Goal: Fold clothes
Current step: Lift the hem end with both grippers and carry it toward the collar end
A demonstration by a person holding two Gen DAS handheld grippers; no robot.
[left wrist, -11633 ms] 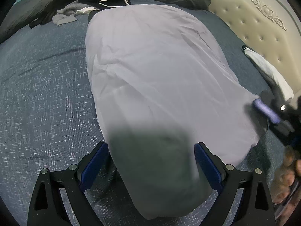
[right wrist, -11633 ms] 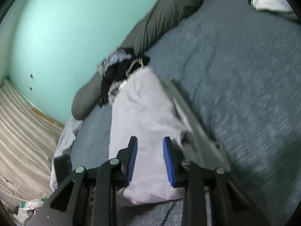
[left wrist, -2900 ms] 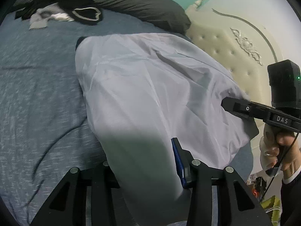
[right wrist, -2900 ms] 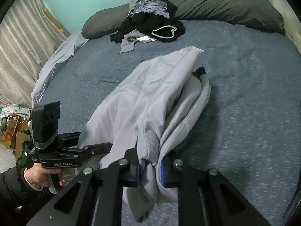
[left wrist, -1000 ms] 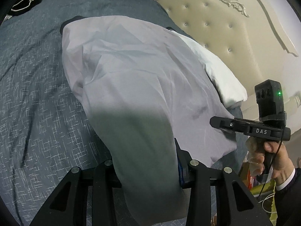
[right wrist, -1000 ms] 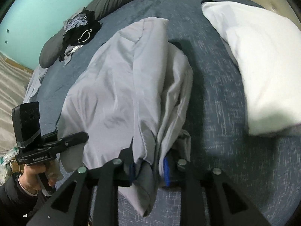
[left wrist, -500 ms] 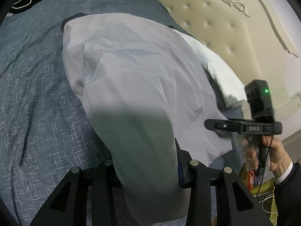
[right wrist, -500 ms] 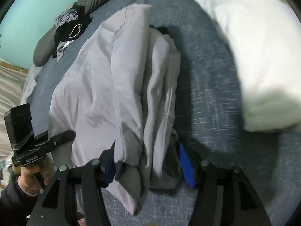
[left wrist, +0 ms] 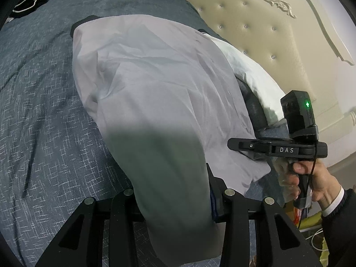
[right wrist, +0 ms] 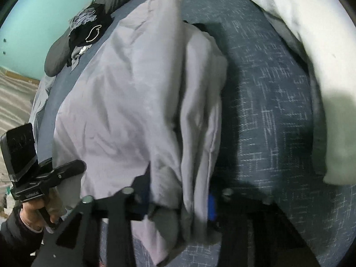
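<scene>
We hold a pale grey garment by its near edge with both grippers, and it lies spread over the blue-grey bedspread, reaching away from us toward the dark pillow at the far side. The left gripper is clamped on one corner of the garment; the cloth fills the gap between its fingers, exactly as it did one second ago, and this hand has not shifted. The right gripper has changed more: half a second ago its jaws stood wide around the bunched folds, and now they have just been closing on them again, with the cloth between the blue pads. The right wrist view is blurred, so we believe the pads press on the fabric, but we cannot be fully sure. Compared with one second ago, the folded side of the garment lies lower and flatter on the bedspread, just beside the white pillow. A pile of dark clothes rests well apart, near the dark pillow.
</scene>
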